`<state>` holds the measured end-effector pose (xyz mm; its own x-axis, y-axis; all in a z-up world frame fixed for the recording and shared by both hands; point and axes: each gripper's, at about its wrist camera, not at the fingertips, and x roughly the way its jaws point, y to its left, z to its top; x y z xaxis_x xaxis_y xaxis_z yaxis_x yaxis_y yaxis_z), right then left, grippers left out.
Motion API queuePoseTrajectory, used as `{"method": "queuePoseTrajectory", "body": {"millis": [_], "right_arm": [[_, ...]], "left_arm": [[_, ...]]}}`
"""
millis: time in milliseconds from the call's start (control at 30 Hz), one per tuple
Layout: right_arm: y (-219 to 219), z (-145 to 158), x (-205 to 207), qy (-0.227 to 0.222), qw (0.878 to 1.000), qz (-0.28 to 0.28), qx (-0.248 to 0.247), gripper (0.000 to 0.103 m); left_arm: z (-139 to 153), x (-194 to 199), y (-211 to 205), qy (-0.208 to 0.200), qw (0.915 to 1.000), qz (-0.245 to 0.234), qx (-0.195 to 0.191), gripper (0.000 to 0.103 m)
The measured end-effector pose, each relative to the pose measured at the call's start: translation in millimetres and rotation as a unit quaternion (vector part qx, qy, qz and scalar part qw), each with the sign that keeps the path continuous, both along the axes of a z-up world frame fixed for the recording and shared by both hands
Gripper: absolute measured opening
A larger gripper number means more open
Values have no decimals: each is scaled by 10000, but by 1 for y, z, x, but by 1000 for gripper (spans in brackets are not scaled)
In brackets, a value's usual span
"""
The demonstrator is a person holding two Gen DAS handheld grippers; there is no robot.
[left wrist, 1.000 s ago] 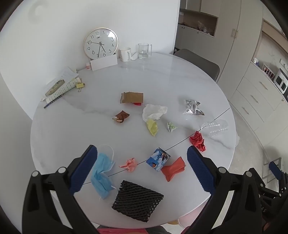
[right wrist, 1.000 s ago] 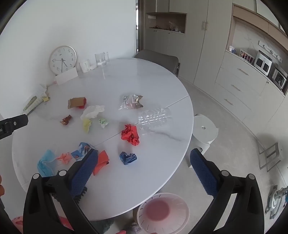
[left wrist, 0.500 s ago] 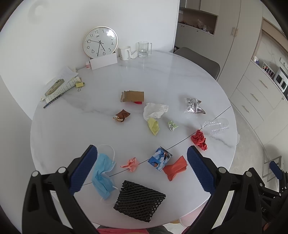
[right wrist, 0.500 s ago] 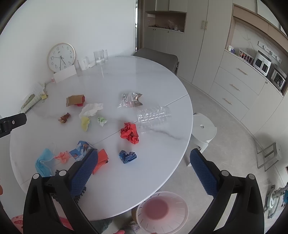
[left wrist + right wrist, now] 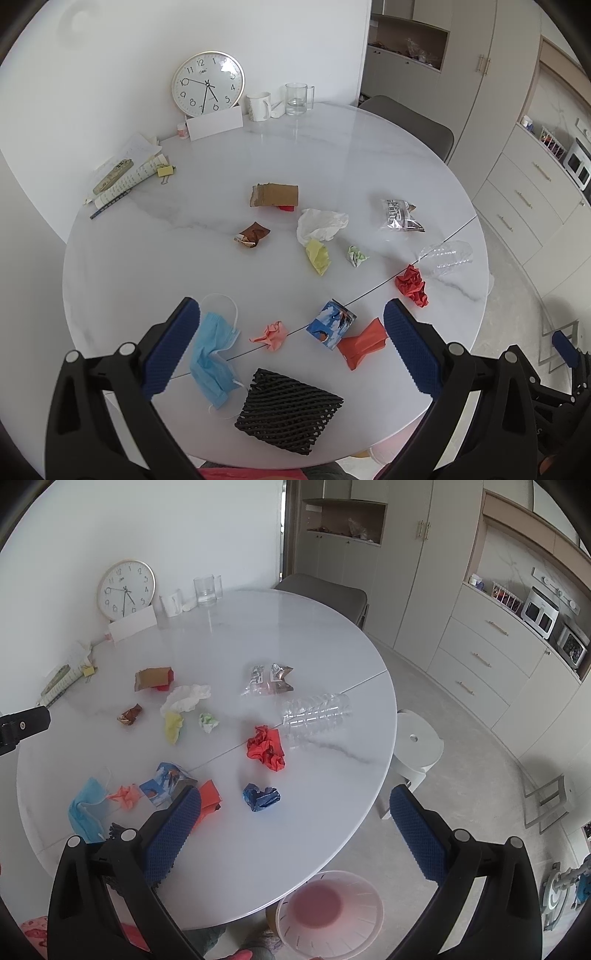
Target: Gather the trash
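Note:
Several bits of trash lie scattered on a round white table (image 5: 147,258): a blue face mask (image 5: 212,354), black foam netting (image 5: 288,406), a pink paper wad (image 5: 273,334), a printed blue carton (image 5: 332,323), an orange scrap (image 5: 364,343), red crumpled paper (image 5: 266,747), a blue wad (image 5: 260,796), a clear plastic bottle (image 5: 317,712), white tissue (image 5: 319,223). A pink-tinted clear bin (image 5: 328,914) stands on the floor beside the table's near edge. My left gripper (image 5: 291,345) hangs open above the near trash. My right gripper (image 5: 295,825) is open above the table edge, holding nothing.
A clock (image 5: 207,83), white card, mug (image 5: 258,106), glass (image 5: 296,98) and papers (image 5: 125,173) stand at the table's far side. A grey chair (image 5: 325,594) sits behind the table, a white stool (image 5: 415,744) to its right. Cabinets line the right wall.
Both views have drifted slightly; the trash sits a little lower and more to the right in the left wrist view. Nothing on the table has moved and both grippers stay open.

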<state>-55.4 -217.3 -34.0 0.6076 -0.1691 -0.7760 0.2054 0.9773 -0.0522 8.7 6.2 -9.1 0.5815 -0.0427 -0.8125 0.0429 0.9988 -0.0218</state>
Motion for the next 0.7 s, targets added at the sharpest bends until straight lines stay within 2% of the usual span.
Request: {"method": "queuePoseTrajectory", "body": {"millis": [700], "right_arm": [[3,-7,-1,83,10000,17,-40,101]], "left_arm": [[-3,0,3,75,10000,-7,11,95]]}}
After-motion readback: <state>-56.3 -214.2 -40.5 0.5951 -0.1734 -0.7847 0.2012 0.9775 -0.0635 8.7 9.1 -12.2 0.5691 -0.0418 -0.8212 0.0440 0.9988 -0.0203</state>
